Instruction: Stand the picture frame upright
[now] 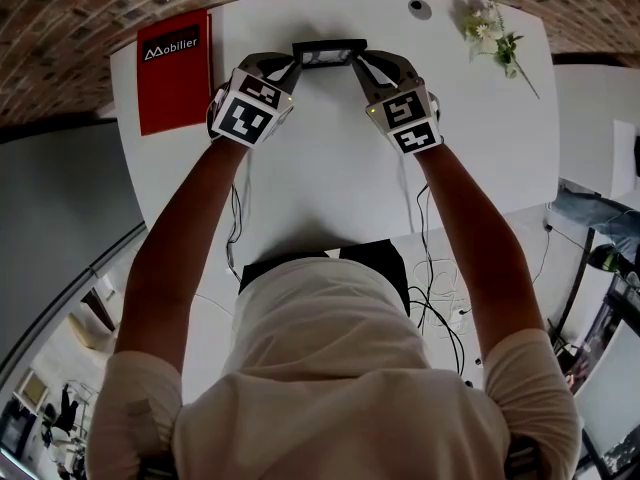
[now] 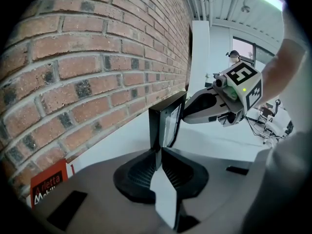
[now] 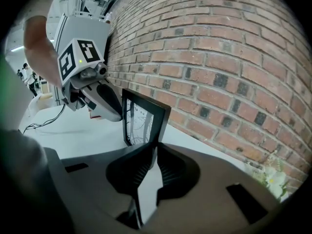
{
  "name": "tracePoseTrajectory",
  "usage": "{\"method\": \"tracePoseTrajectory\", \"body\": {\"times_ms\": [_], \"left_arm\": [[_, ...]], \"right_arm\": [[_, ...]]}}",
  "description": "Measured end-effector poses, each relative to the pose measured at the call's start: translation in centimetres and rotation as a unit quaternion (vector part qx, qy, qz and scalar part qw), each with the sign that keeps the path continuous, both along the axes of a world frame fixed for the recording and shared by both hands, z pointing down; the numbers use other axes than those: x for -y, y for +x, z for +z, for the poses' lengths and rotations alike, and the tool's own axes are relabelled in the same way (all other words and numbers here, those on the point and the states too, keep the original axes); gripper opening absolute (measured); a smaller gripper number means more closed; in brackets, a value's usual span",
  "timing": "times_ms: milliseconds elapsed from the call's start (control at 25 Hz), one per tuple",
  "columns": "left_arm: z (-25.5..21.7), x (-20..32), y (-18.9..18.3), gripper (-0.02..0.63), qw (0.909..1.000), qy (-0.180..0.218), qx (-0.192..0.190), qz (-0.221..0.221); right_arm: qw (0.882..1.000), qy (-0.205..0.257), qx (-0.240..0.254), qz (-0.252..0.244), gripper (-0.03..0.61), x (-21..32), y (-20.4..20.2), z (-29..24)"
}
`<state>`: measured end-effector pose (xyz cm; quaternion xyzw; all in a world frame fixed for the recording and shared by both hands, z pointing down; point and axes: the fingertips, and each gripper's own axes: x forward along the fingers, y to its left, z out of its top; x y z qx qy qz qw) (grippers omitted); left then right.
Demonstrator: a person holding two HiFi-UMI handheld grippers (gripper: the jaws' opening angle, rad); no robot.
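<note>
The picture frame point(image 1: 329, 53) stands upright at the far edge of the table point(image 1: 330, 178), its long side running left to right. The left gripper point(image 1: 288, 65) pinches its left end and the right gripper point(image 1: 364, 63) its right end, so both are equally near.

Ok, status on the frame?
Both shut: left gripper and right gripper on opposite side edges of the black rectangular picture frame. Frame upright near the brick wall. Nothing in the way: red booklet and white flower sprig lie well clear.
</note>
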<state>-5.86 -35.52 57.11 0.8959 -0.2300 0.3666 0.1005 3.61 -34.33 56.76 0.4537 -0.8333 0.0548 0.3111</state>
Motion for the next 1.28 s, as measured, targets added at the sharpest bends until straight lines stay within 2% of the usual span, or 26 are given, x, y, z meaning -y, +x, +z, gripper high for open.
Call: {"method": "tracePoseTrajectory", "body": {"times_ms": [680,1280], "left_arm": [[0.32,-0.11,0.01,0.037,0.9995,-0.016,-0.026,-0.012],[0.15,0.41,-0.25,0.04,0.9995,-0.013,-0.026,-0.012]], "right_arm": [[1.0,-0.001,0.019,0.012,0.038,-0.26,0.2,0.06],[1.0,0.002,0.025,0.011,0.04,-0.08,0.03,0.01]]}}
